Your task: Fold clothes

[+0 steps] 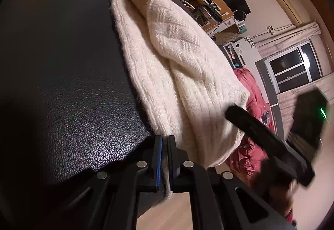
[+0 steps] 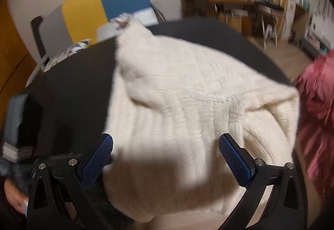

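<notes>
A cream knitted sweater (image 1: 177, 67) lies on a black leather-like surface (image 1: 62, 83), with its near end draped over the edge. My left gripper (image 1: 165, 159) is shut on the sweater's near hem, and a strip of knit shows between the pads. The right gripper's fingers (image 1: 250, 125) reach in, blurred, over the sweater's right corner. In the right wrist view the sweater (image 2: 187, 94) fills the middle. My right gripper (image 2: 165, 146) stands open above it with nothing between its blue pads (image 2: 233, 159).
A red quilted cloth (image 1: 254, 104) lies heaped to the right of the surface (image 2: 317, 104). Wooden floor (image 1: 167, 213) lies below the near edge. A cluttered desk (image 2: 240, 6) stands at the back and a blue and yellow chair (image 2: 104, 6) behind the surface.
</notes>
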Tool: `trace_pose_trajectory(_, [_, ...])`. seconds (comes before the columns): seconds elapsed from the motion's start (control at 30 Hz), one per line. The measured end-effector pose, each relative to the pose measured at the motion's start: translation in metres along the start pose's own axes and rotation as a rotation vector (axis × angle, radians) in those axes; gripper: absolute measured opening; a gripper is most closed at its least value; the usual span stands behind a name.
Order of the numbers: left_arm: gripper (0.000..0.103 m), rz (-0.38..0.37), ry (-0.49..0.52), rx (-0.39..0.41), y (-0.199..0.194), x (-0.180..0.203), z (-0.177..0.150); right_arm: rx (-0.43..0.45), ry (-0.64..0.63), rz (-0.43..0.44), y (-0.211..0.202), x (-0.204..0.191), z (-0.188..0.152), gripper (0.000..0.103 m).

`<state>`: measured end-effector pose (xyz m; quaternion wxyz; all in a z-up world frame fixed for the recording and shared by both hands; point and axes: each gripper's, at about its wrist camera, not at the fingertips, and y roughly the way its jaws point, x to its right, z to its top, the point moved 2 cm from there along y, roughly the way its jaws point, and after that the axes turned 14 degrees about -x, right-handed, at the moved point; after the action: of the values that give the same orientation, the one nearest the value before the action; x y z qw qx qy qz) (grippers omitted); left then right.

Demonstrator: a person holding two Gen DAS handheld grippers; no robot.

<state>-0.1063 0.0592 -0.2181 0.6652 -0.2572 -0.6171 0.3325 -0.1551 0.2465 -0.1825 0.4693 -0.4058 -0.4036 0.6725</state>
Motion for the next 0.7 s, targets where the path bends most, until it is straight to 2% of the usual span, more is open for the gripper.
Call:
trace_pose_trajectory(0.1, [0.004,0.024,0.026,0.008,0.001,0.004,-0.001,-0.100,0.073,-0.067,0.025,0.013,0.016,0.103])
trace_pose_trajectory(0.2, [0.006,0.021,0.038,0.004,0.003,0.006,0.000,-0.156,0.044,-0.157,0.035,0.005,0.024,0.103])
trace_pose_trajectory(0.27, [0.007,0.007,0.017,-0.009,0.005,0.006,0.004,-0.191,0.026,-0.187,0.040,0.001,0.027,0.103])
trace_pose_trajectory(0.37, [0.015,-0.017,-0.010,-0.026,0.009,0.009,0.010,-0.218,0.022,-0.167,0.037,0.002,0.029,0.103])
trace_pose_trajectory(0.47, [0.017,-0.012,-0.023,-0.028,0.013,0.014,0.015,-0.227,0.022,-0.131,0.035,0.004,0.029,0.103])
trace_pose_trajectory(0.53, [0.016,-0.008,-0.033,-0.021,0.014,0.014,0.016,-0.229,0.015,-0.126,0.035,0.003,0.028,0.103])
trace_pose_trajectory(0.57, [0.005,0.005,-0.025,-0.012,0.014,0.015,0.016,-0.230,0.010,-0.128,0.035,0.002,0.027,0.103])
trace_pose_trajectory(0.7, [0.003,0.047,-0.007,0.032,0.008,0.011,0.005,-0.226,-0.011,-0.157,0.035,-0.003,0.025,0.103])
